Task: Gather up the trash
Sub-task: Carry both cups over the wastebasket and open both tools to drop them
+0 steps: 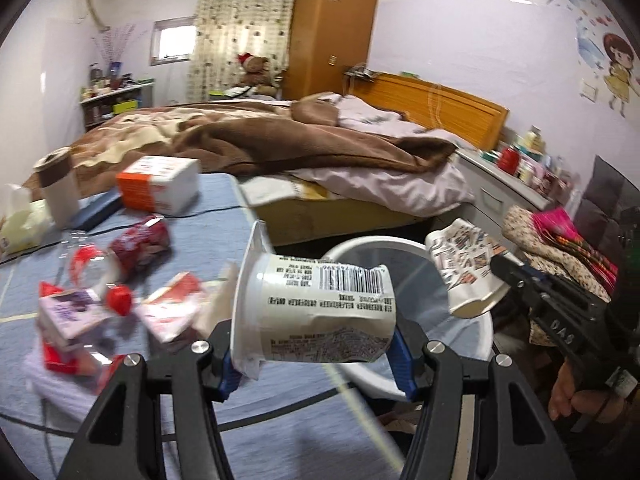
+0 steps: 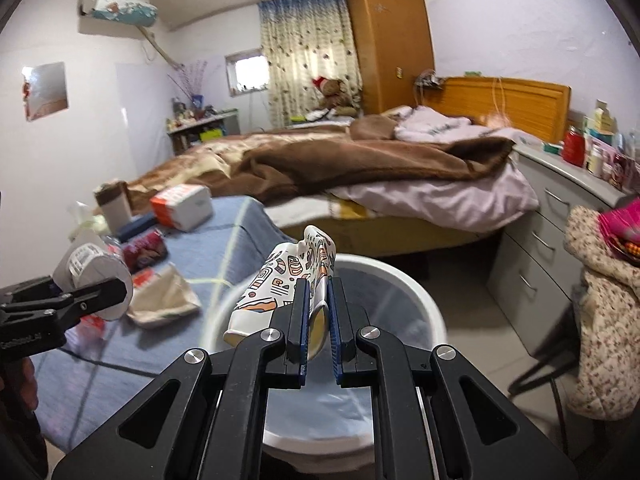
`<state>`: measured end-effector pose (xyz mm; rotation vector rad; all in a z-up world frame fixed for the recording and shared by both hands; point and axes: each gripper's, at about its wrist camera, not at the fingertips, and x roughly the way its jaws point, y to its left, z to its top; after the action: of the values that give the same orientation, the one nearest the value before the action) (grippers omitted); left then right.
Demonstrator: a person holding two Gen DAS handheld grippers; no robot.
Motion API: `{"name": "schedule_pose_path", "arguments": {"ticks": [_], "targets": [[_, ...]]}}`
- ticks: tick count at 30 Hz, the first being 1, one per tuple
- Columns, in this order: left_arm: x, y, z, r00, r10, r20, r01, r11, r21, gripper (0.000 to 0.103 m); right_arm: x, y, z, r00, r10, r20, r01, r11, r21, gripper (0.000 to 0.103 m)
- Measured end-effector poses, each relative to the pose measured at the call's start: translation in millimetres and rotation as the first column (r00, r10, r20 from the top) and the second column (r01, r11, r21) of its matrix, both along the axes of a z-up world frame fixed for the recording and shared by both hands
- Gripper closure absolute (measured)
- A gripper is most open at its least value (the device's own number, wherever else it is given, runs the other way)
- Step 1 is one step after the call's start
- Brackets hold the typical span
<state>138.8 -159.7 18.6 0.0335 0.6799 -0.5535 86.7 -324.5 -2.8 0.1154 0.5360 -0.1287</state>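
Your left gripper (image 1: pixel 316 354) clamps the tub (image 1: pixel 320 308), right (image 2: pixel 318 312) pinches the cup (image 2: pixel 280 284); release early and either misses the bin (image 2: pixel 420 300)

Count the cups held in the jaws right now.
2. A white cup lies sideways in the left gripper, by the bin; a crushed patterned cup sits in the right gripper, over the bin.

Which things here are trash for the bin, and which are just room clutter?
Job: white cup in left claw; patterned cup in right claw; bin; crushed can, plastic bottle, wrappers.

Clutter: tissue box, teddy bear, blanket.
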Motion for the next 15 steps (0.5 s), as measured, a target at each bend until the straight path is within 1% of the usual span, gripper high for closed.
{"name": "schedule_pose_path", "arguments": {"ticks": [3,7,9,15], "targets": [[0.0,-25.6,-6.3,0.999,-0.041,-0.028,0.041,0.999,0.000,0.042,-3.4,-13.1,-7.6,0.999,-0.025,-0.029,0.024,0.999,-0.026,0.094],[-1.8,-54.2,-14.4,0.995,-0.088,-0.042,0.089,0.996,0.023,0.042,-1.9,-27.1,-15.3,0.997,-0.041,-0.065,0.039,0.999,-0.035,0.094],[-2.1,-64.9,-19.1,0.994,-0.098,-0.049,0.099,0.994,0.035,0.042,-2.1,-33.8,-19.1,0.995,-0.052,-0.079,0.049,0.998,-0.038,0.094],[3.0,-77.7,-29.5,0.991,-0.106,-0.080,0.110,0.993,0.048,0.041,4.6,-43.7,-30.2,0.989,-0.052,-0.138,0.043,0.997,-0.063,0.093]]}}
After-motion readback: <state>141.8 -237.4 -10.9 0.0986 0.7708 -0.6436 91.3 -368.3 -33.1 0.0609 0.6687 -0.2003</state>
